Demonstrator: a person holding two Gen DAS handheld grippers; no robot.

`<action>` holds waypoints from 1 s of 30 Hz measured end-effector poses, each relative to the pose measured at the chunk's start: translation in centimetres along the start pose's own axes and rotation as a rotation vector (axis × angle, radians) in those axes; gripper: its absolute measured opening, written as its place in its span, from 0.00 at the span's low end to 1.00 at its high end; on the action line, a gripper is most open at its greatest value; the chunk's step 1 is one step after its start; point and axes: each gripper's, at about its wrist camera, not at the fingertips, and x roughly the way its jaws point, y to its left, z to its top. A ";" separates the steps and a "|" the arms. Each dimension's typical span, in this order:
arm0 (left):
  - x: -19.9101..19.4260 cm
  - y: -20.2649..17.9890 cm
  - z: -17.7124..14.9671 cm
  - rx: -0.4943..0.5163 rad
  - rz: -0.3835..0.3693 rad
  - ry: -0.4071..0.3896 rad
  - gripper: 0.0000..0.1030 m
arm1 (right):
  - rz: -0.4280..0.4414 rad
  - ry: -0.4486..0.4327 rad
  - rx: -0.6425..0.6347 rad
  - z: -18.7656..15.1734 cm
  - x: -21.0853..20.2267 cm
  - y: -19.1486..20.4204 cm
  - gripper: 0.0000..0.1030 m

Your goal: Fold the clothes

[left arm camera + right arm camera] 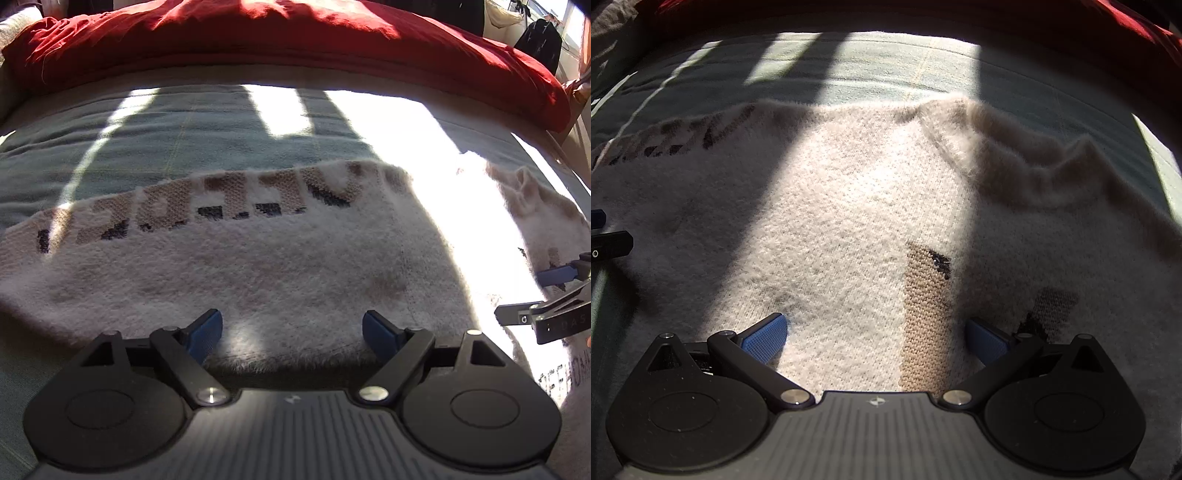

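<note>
A fuzzy cream knit sweater [258, 266] with tan and black lettering lies spread on a pale green bed cover [207, 125]. My left gripper [291, 334] hovers open over the sweater's near edge, nothing between its blue pads. The right gripper [546, 291] shows at the right edge of the left wrist view, over the sunlit part. In the right wrist view the same sweater [849, 206] fills the frame, its ribbed collar [960, 147] towards the far right. My right gripper [875, 341] stands open just above the knit beside a tan patch [923, 332].
A red blanket [280, 33] is bunched along the far side of the bed. A dark garment [541, 40] hangs at the far right near a window. Strong sun patches and shadows cross the bed cover [886, 62].
</note>
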 end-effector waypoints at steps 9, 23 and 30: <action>2.0 6.3 0.2 -0.134 0.114 0.016 0.81 | -0.017 0.013 -0.004 0.1 0.0 0.4 1.00; 0.1 14.4 1.3 -0.421 0.126 -0.071 0.82 | -0.031 0.036 -0.005 0.4 0.2 0.5 1.00; 1.4 14.5 1.4 -0.356 0.173 -0.036 0.82 | -0.029 0.049 -0.005 0.5 0.1 0.3 1.00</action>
